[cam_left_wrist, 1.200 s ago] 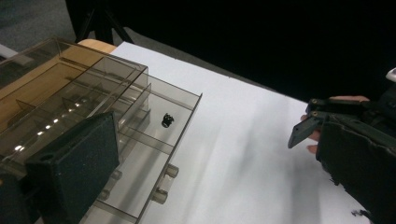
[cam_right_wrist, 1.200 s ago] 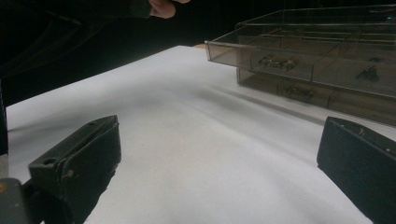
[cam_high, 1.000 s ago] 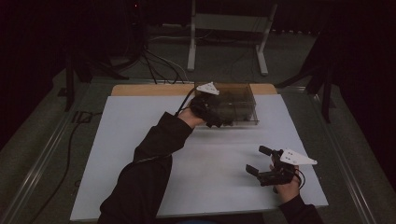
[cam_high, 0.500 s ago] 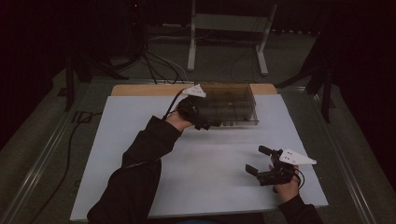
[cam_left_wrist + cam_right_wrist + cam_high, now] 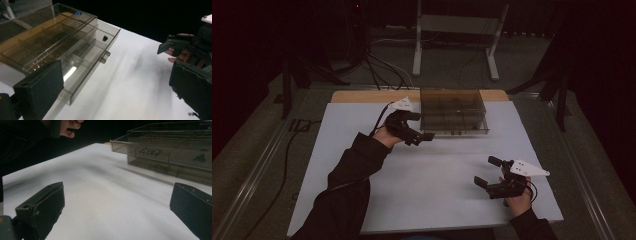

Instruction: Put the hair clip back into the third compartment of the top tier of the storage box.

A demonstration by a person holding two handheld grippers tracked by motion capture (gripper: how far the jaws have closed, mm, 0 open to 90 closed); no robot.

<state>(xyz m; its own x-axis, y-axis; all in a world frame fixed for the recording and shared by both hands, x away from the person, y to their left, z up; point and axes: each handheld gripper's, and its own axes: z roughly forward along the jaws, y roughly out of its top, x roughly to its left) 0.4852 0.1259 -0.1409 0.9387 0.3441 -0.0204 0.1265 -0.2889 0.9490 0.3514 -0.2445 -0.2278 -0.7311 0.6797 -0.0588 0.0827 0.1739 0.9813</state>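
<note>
- Left arm (image 5: pixel 362 165) in a dark sleeve reaches from the bottom edge of the high view diagonally forward across the white table (image 5: pixel 432 170), forearm stretched out, hand at the far end.
- Left gripper (image 5: pixel 421 126) sits just beside the left front corner of the clear drawer box (image 5: pixel 454 111); jaws point right toward the box, spread wide, nothing between them. Grey three-cornered plate (image 5: pixel 401 104) on top, cable trailing back along the wrist.
- Left gripper view: the two black jaws stand far apart at the frame's lower corners; between them, bare table top and the box's upper drawer (image 5: pixel 95 50) slid part-way out. A small dark object (image 5: pixel 104 38) lies in that drawer near its front wall; two round knobs (image 5: pixel 105 57) stick out of the drawer front. Cannot tell what the object is.
- Right hand (image 5: pixel 516 197) rests low near the table's front right edge, well apart from the box, wrist coming up from the bottom.
- Right gripper (image 5: pixel 488 171) points left and slightly forward, jaws wide apart, empty.
- Right gripper view: jaws far apart over bare white surface; box (image 5: pixel 175 150) at upper right with the top drawer projecting beyond the one below; fingers of the other hand (image 5: pixel 68 127) at the top left.
- Box stands at the far middle of the table, against a wooden strip (image 5: pixel 372 96).
</note>
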